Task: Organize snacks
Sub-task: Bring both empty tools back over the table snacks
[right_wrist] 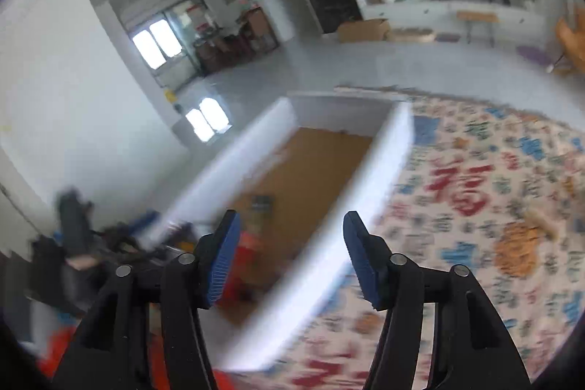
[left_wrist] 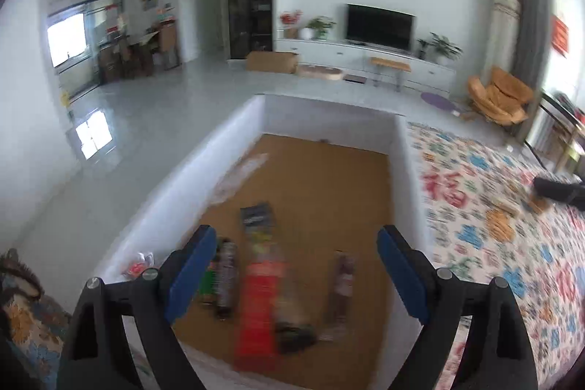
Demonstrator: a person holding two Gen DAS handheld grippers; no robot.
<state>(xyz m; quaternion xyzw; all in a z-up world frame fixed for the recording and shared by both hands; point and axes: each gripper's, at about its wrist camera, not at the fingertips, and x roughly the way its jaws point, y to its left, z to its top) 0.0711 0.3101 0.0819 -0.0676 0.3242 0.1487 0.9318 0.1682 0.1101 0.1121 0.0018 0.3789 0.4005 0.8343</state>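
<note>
Jaws wide apart on both tools, nothing between them — left gripper [left_wrist: 294,275] hangs over a white-walled box [left_wrist: 234,127] with a brown cardboard floor; right gripper [right_wrist: 290,256] is above the box's right wall [right_wrist: 329,229], box to its left, patterned rug [right_wrist: 475,192] to its right. Snacks lie on the box floor at the near end: a red packet [left_wrist: 259,306] in the middle, a dark packet [left_wrist: 257,218] just beyond it, a dark tube-like pack [left_wrist: 225,275] to the left, a slim brownish one [left_wrist: 343,280] to the right — all blurred, labels unreadable. Clear wrapper [left_wrist: 241,174] rests by the left wall. Far off, a television [left_wrist: 380,26] on a white cabinet.
</note>
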